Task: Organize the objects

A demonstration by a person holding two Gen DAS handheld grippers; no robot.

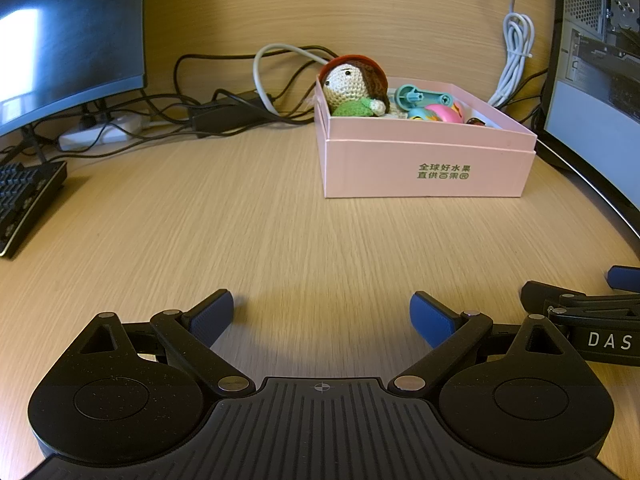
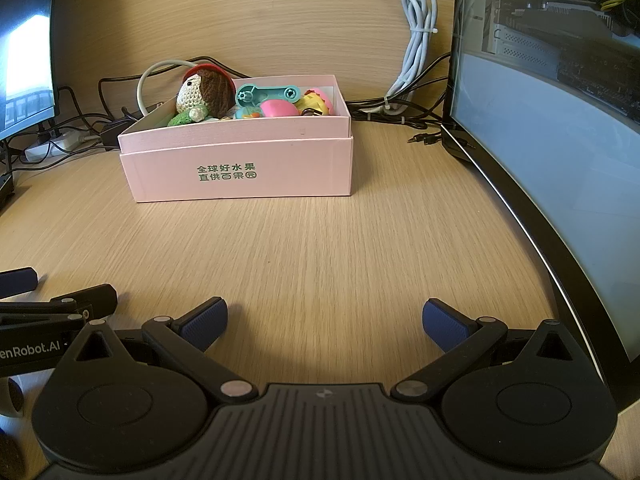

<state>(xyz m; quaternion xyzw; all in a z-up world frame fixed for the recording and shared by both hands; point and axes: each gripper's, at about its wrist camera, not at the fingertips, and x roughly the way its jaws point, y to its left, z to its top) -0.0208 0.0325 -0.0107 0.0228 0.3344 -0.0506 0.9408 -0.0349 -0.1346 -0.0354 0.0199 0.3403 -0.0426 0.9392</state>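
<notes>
Gaping wide and empty, both tongs (image 1: 322, 314) (image 2: 324, 320) face a pink cardboard box (image 2: 240, 168) of toys.

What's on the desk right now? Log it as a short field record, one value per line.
surface: wooden desk
container: pink box, open top, green print on its front
contents: crochet doll, teal plastic part, pink toy, yellow toy
left claw: open, holding nothing
right claw: open, holding nothing
behind box: tangled cables
right side: monitor
</notes>
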